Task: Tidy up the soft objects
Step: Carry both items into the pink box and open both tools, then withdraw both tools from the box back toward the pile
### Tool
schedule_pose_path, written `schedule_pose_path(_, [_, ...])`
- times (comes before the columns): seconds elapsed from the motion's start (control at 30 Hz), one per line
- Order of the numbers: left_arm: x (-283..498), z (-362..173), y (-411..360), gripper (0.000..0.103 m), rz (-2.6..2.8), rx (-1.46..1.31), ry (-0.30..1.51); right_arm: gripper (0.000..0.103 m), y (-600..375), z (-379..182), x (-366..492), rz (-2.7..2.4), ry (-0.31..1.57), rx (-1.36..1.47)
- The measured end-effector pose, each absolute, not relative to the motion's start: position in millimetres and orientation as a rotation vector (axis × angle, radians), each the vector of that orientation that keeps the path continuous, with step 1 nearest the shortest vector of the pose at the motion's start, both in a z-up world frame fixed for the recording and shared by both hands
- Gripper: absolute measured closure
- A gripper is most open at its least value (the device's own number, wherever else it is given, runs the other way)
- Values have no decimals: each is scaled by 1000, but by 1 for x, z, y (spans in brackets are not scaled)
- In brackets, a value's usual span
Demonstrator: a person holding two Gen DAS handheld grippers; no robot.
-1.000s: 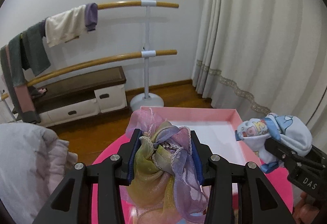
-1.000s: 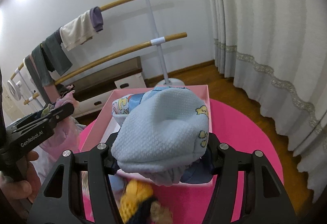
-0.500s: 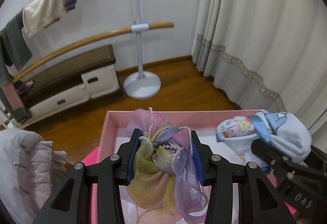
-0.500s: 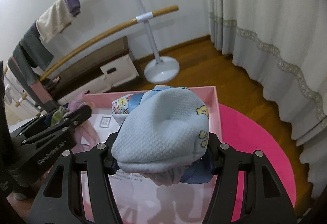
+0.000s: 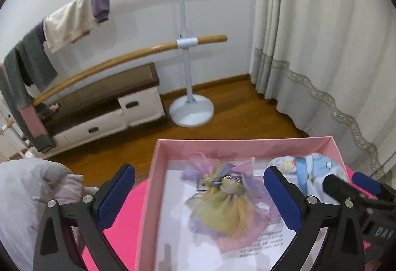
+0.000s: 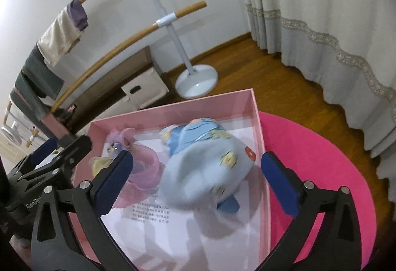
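Observation:
A pink box point(image 5: 224, 144) point(image 6: 173, 111) stands on a bright pink round table point(image 6: 319, 162). A sheer purple, pink and yellow scarf bundle point(image 5: 222, 199) point(image 6: 138, 167) lies in the box's left part. A light blue baby cloth with cartoon prints point(image 6: 208, 167) point(image 5: 309, 169) lies in its right part, blurred. My left gripper point(image 5: 198, 199) is open and empty above the scarf. My right gripper point(image 6: 195, 184) is open and empty above the blue cloth. Each gripper shows at the edge of the other's view.
A two-bar wooden rail on a white stand point(image 5: 188, 48) holds hanging clothes point(image 5: 69, 21). A low bench with drawers point(image 5: 106, 107) stands below. Curtains point(image 5: 321, 36) hang at the right. A pale quilted fabric point(image 5: 29, 196) lies left of the table.
Both grippers have opened. The scarf bundle and the blue cloth have dropped from the jaws into the pink box.

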State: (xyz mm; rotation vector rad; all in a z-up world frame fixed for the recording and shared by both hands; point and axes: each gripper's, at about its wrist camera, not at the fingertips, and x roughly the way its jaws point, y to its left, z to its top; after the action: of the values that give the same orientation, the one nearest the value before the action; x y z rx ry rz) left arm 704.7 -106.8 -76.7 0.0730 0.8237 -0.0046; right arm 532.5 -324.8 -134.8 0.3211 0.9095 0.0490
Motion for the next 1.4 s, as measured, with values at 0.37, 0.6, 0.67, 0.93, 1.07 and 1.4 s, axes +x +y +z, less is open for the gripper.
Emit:
schedule_pose_path(0.37, [623, -24, -81, 0, 5, 47, 698, 0, -317, -73, 445, 38, 756, 289])
schedule_pose_path(0.6, [513, -20, -64, 0, -12, 19, 612, 0, -303, -42, 365, 22, 657, 236])
schedule_pose_path(0.67, [472, -26, -55, 0, -5, 16, 591, 0, -299, -36, 342, 8, 633, 212])
schedule_pose_path(0.93, [346, -35, -50, 0, 8, 24, 536, 0, -281, -14, 268, -79, 540, 114])
schedule_pose_path(1.07, [295, -38, -58, 0, 12, 37, 514, 0, -272, -10, 242, -91, 514, 85])
schedule_pose_path(1.4, [223, -37, -48, 0, 16, 17, 514, 0, -264, -21, 193, -61, 511, 82])
